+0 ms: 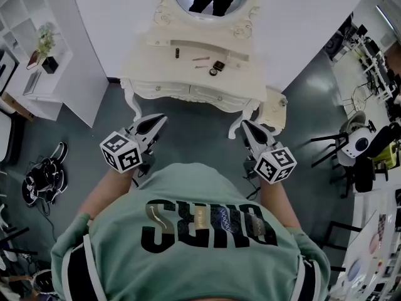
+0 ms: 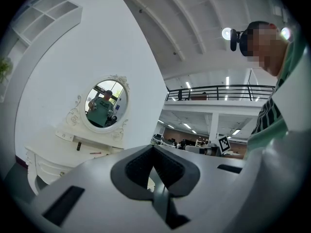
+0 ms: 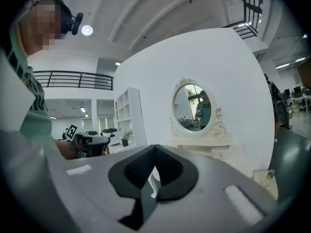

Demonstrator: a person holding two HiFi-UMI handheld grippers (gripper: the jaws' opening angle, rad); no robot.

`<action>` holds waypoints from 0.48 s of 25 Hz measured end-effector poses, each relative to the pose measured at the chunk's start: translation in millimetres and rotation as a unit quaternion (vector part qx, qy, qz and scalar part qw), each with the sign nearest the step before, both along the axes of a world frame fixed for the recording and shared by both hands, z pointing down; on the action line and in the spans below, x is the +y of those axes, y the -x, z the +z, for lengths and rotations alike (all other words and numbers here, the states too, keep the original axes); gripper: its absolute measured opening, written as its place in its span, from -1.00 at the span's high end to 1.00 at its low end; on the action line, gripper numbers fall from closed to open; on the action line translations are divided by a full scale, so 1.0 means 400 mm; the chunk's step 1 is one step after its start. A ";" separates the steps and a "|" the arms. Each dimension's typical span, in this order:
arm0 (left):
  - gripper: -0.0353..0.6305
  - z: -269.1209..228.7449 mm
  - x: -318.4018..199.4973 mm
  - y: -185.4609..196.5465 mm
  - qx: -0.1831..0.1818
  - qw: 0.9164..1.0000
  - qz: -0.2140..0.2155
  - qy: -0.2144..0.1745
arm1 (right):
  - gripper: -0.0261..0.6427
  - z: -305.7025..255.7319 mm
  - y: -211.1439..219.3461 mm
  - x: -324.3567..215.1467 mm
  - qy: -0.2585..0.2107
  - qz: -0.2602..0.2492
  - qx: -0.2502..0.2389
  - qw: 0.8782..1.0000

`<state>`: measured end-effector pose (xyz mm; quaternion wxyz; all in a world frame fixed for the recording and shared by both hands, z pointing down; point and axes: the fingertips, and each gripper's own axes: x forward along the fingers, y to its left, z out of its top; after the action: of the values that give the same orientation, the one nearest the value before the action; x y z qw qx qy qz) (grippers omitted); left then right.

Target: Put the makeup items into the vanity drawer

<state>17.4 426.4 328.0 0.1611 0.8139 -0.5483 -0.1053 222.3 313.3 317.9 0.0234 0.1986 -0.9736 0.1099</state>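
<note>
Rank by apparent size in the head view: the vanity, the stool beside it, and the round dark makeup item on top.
1. vanity
2. stool
3. round dark makeup item
All similarly far, so the order holds.

A white open shelf unit (image 1: 25, 61) bearing a small green potted plant (image 1: 45, 41) is seen at the left of the grey floor (image 1: 194, 133), where a black tangle of straps (image 1: 45, 179) is laid, while a cream-white padded stool (image 1: 273, 110) and a black chair (image 1: 362, 171) are set at the right.
</note>
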 end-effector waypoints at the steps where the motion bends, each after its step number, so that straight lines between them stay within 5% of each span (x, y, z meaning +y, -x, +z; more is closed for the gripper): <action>1: 0.88 0.002 -0.005 -0.017 0.002 1.000 -0.002 0.001 | 0.89 0.000 -0.015 -0.004 -0.002 -0.005 0.001 1.000; 7: 0.88 0.011 -0.027 -0.079 0.006 1.000 -0.004 0.007 | 0.89 0.010 -0.052 -0.038 -0.003 -0.020 0.002 1.000; 12: 0.88 0.032 -0.041 -0.005 0.013 1.000 -0.013 0.007 | 0.89 0.037 0.024 -0.051 -0.001 -0.037 0.012 0.999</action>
<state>19.3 409.9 340.6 0.1728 0.8042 -0.5571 -0.1139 212.8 292.8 332.9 0.0388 0.1636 -0.9801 0.1053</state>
